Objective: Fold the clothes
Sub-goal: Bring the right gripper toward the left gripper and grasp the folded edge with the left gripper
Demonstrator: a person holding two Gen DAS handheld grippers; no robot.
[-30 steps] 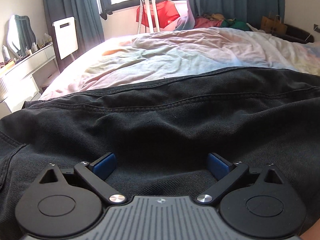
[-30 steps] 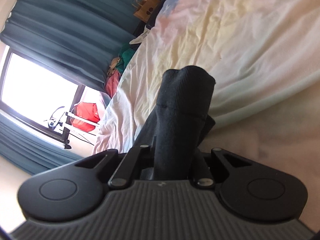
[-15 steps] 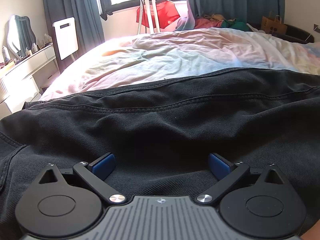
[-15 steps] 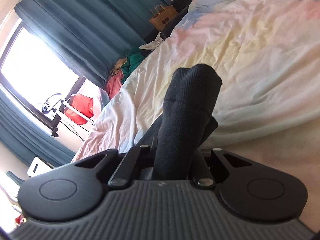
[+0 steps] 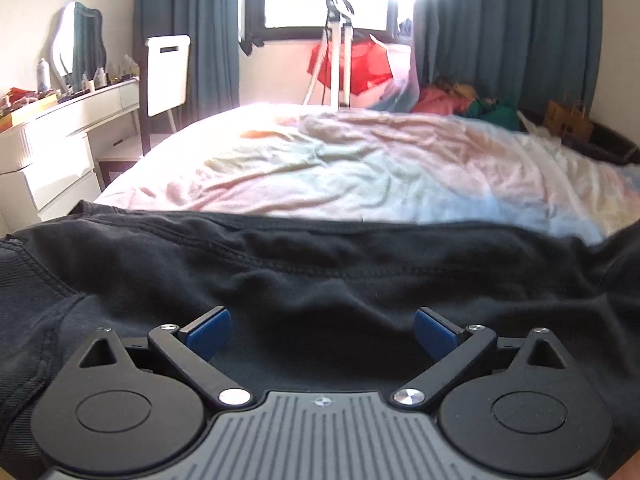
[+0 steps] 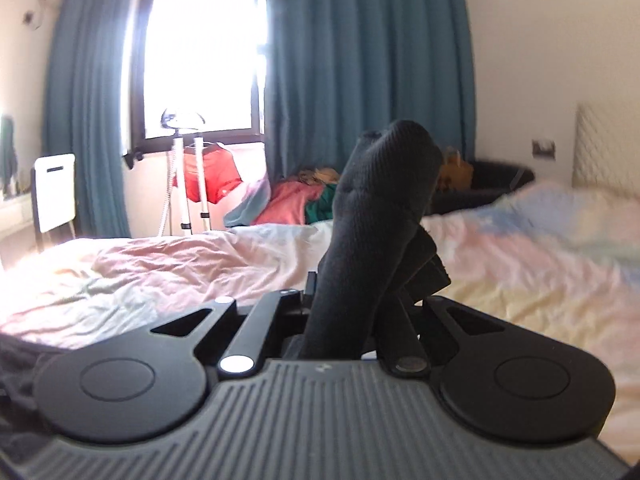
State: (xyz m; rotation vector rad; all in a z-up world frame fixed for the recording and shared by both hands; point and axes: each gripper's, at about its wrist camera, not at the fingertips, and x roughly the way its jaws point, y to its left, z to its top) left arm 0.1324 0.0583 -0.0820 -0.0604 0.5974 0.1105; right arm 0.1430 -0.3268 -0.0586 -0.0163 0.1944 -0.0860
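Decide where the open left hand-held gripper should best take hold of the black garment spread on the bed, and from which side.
Grip the stitched hem edge of the black garment, probably coming low from the near side. That edge lies as a straight ridge across the bedsheet, and the left hand-held gripper already hovers over flat cloth with its jaws wide apart.

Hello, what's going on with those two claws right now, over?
Left gripper open, over black cotton garment on pastel bedsheet. Right gripper shut on bunched black fabric, lifted. Nothing blocking.
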